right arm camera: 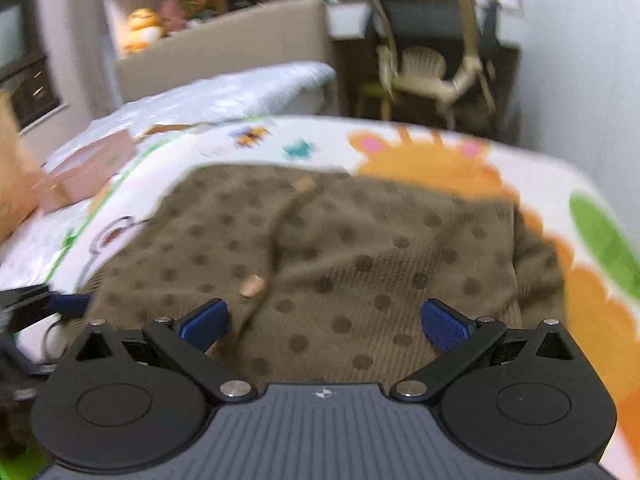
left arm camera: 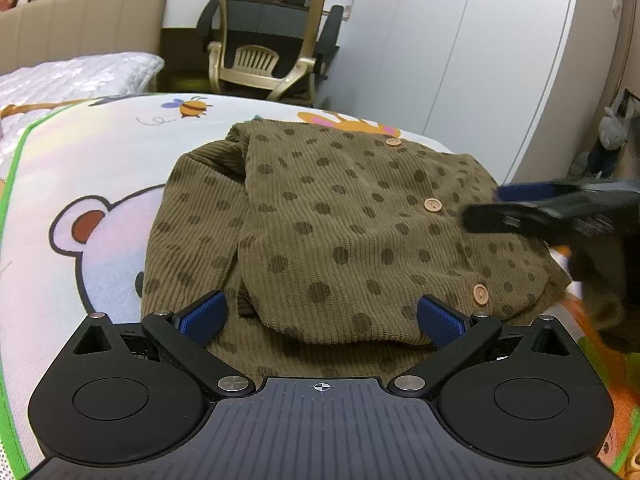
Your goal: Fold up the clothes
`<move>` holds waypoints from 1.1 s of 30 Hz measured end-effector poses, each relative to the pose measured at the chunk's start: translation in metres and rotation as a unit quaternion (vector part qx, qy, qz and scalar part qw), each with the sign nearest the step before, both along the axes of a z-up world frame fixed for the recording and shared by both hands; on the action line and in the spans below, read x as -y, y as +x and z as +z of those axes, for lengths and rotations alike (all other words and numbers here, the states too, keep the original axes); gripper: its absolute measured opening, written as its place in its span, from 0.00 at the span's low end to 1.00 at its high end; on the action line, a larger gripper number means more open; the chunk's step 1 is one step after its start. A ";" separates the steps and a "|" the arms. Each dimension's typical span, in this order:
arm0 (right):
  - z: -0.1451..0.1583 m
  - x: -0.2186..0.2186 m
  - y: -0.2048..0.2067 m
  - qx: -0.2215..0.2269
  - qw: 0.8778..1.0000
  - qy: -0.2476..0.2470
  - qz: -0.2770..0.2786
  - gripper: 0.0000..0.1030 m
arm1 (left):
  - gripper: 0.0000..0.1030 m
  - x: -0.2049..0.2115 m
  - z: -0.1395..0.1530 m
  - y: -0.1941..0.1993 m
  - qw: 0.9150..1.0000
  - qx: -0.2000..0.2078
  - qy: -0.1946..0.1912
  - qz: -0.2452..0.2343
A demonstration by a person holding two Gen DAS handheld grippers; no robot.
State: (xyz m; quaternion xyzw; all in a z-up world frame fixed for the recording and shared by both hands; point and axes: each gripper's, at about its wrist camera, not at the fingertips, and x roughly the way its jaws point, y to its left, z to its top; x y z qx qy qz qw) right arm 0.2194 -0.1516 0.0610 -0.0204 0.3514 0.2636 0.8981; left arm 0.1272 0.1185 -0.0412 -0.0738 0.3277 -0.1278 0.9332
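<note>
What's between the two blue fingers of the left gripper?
The brown polka-dot cardigan lies between the open left gripper's blue fingers; its near folded edge shows in the left wrist view.

You have one brown dotted jacket (left arm camera: 340, 232) with three wooden buttons (left arm camera: 433, 205) showing, one cartoon mat (left arm camera: 100, 152), one office chair (left arm camera: 264, 36) at twelve o'clock, and one pink box (right arm camera: 86, 170).

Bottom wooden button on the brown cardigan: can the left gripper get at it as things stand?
Probably yes. The left gripper is open and empty over the brown cardigan, and the bottom wooden button lies exposed just beyond its right-hand finger. The right gripper hovers farther back, not over it.
</note>
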 end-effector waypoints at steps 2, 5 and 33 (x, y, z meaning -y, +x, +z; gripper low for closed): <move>-0.009 -0.001 -0.003 0.012 1.000 -0.007 0.004 1.00 | 1.00 -0.004 0.002 0.000 1.000 -0.001 -0.015 -0.004; -0.014 -0.005 -0.013 0.040 0.999 -0.025 0.014 1.00 | 1.00 -0.019 0.017 0.001 0.997 0.010 -0.077 -0.026; -0.013 -0.008 -0.037 0.057 0.996 -0.056 0.036 1.00 | 1.00 -0.071 0.026 0.082 0.997 -0.022 -0.075 0.019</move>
